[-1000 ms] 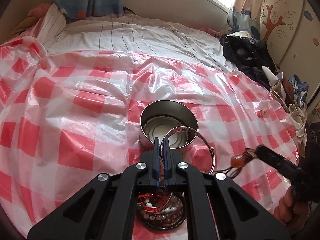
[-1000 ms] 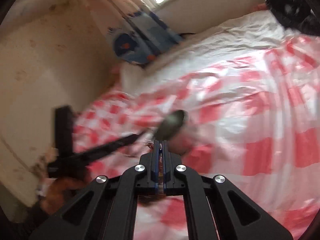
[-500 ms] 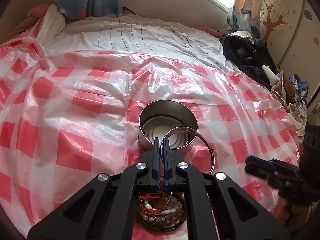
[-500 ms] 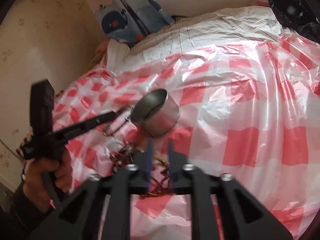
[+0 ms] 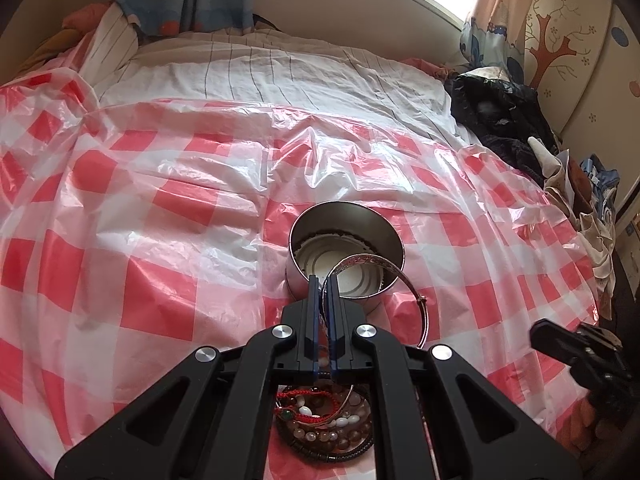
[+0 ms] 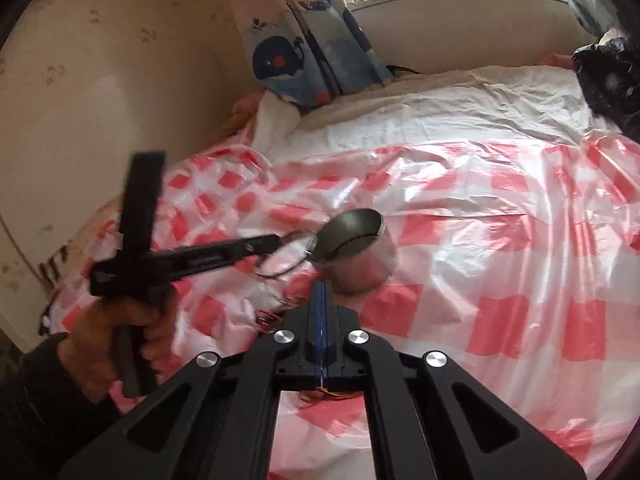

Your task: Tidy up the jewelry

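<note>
Left gripper point(image 5: 323, 280) clamped on silver bangle point(image 5: 384, 276) over steel tin point(image 5: 346, 236), right gripper point(image 6: 321, 286) seemingly closed (blurred), bead pile point(image 5: 328, 424) just behind tin.

The right gripper point(image 6: 321, 292) has snapped shut again after opening half a second back, the amber-beaded piece it carried a second ago gone from its tips.

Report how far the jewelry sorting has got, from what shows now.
Done: nothing shows inside the metal tin except its bare bottom. In hand: the left gripper is shut on the silver bangle, held at the tin's rim; the right gripper is shut, nothing visible in it. Left: the pile of beaded bracelets on the checkered sheet.
</note>
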### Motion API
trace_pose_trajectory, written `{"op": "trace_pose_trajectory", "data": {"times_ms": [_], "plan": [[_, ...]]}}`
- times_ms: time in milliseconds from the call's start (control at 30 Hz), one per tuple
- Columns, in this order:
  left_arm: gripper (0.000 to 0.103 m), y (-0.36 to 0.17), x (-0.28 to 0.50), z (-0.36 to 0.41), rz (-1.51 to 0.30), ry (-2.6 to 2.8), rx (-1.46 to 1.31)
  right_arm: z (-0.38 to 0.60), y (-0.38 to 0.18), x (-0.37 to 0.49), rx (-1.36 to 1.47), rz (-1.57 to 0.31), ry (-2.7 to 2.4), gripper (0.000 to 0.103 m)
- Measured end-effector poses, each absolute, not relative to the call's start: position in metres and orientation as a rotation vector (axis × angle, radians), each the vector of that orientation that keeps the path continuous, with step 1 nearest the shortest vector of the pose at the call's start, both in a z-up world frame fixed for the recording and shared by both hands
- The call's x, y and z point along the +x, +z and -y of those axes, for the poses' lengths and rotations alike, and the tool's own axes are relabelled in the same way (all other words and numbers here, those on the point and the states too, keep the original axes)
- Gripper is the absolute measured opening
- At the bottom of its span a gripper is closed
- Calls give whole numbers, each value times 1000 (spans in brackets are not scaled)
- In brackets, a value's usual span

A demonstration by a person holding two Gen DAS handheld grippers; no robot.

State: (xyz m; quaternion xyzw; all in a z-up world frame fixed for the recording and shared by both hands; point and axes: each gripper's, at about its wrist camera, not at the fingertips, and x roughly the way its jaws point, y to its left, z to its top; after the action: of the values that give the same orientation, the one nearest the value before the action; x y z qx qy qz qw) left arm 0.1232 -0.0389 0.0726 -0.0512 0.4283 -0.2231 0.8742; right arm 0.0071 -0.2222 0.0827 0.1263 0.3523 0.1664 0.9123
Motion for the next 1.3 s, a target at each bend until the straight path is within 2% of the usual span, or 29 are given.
{"op": "trace_pose_trajectory", "data": {"times_ms": [33,67,100,133,200,233,267,300,333,367,467,600,700,733,767,800,833,933,1033,1100,1133,1233,1300], "plan": [[3,73,122,38,-893,-466,-107,224,72,12,281,-784,355,2],[3,74,122,38,-889,-466,-105,222,62,14,281,-835,352,33],[3,75,121,37,-888,-466,-104,219,56,14,263,-853,329,58],[3,75,122,37,-888,-465,-105,214,53,12,235,-843,303,78],[3,73,122,37,-890,-465,-108,197,45,13,142,-846,311,72],[3,72,122,38,-892,-466,-107,190,41,18,93,-860,281,60],[3,70,122,38,-894,-466,-106,183,33,23,51,-887,269,44],[3,70,121,38,-895,-467,-105,178,26,29,18,-921,267,35],[3,69,121,38,-894,-468,-105,172,20,30,-29,-950,268,11],[3,69,121,38,-893,-467,-105,167,15,29,-77,-964,262,0],[3,69,122,37,-892,-466,-109,180,35,19,-1,-879,270,0],[3,69,122,35,-891,-463,-112,209,82,-4,228,-635,387,0],[3,69,122,34,-891,-463,-112,214,77,3,219,-682,343,1],[3,69,122,34,-891,-463,-110,211,67,9,195,-742,325,11],[3,69,122,34,-891,-463,-110,204,60,14,155,-783,300,58],[3,69,122,34,-891,-463,-110,197,55,13,115,-790,275,72],[3,69,122,33,-891,-463,-111,188,52,11,78,-775,293,73],[3,69,122,34,-892,-463,-111,171,40,19,-4,-833,275,50],[3,69,122,34,-890,-463,-111,164,19,28,-71,-907,244,37],[3,68,122,33,-889,-464,-116,160,8,29,-110,-950,240,21],[3,68,122,33,-888,-464,-118,157,6,30,-132,-959,237,6],[3,67,121,33,-887,-463,-117,159,20,22,-116,-899,247,5],[3,68,120,32,-883,-464,-121,176,41,16,38,-821,315,5]]}}
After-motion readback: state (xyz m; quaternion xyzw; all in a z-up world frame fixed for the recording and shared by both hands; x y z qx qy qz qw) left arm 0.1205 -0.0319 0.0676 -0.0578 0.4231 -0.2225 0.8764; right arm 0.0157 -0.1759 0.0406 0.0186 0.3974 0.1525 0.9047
